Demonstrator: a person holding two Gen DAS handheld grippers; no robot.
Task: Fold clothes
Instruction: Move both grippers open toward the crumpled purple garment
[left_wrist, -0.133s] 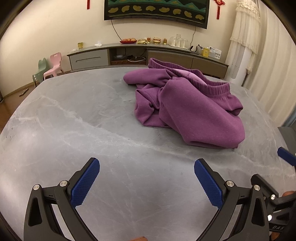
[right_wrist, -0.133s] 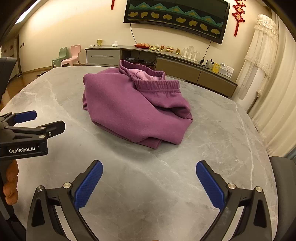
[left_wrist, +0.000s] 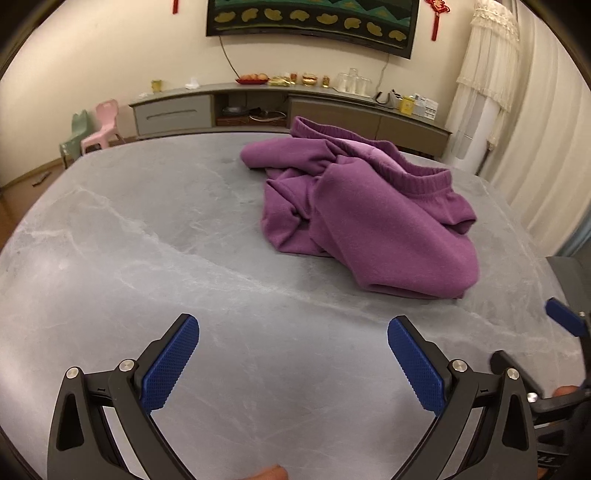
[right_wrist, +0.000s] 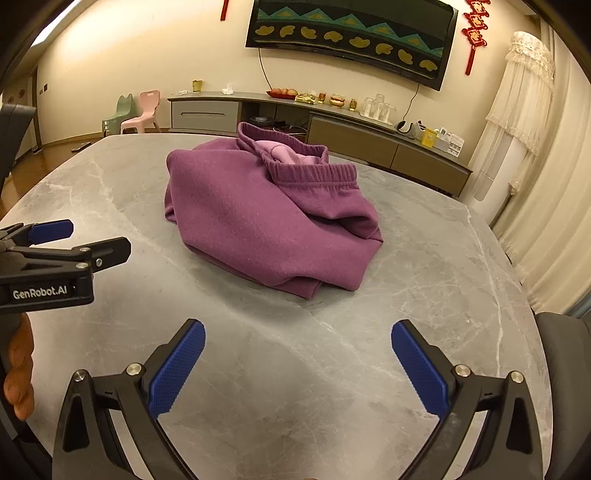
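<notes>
A crumpled purple garment (left_wrist: 369, 210) with an elastic waistband lies in a heap on the grey marble table (left_wrist: 147, 258); the right wrist view shows the garment (right_wrist: 266, 221) straight ahead. My left gripper (left_wrist: 293, 332) hovers over bare table short of the heap, jaws wide open and empty. Equally open and empty, my right gripper (right_wrist: 297, 339) sits in front of the garment's near edge. The left gripper (right_wrist: 55, 240) also shows at the left of the right wrist view, held by a hand (right_wrist: 18, 369).
A long low cabinet (right_wrist: 332, 122) with small items stands against the far wall. Two small plastic chairs (left_wrist: 96, 129) sit at the back left. Curtains (right_wrist: 535, 147) hang at the right. A dark chair back (right_wrist: 565, 369) borders the table's right edge.
</notes>
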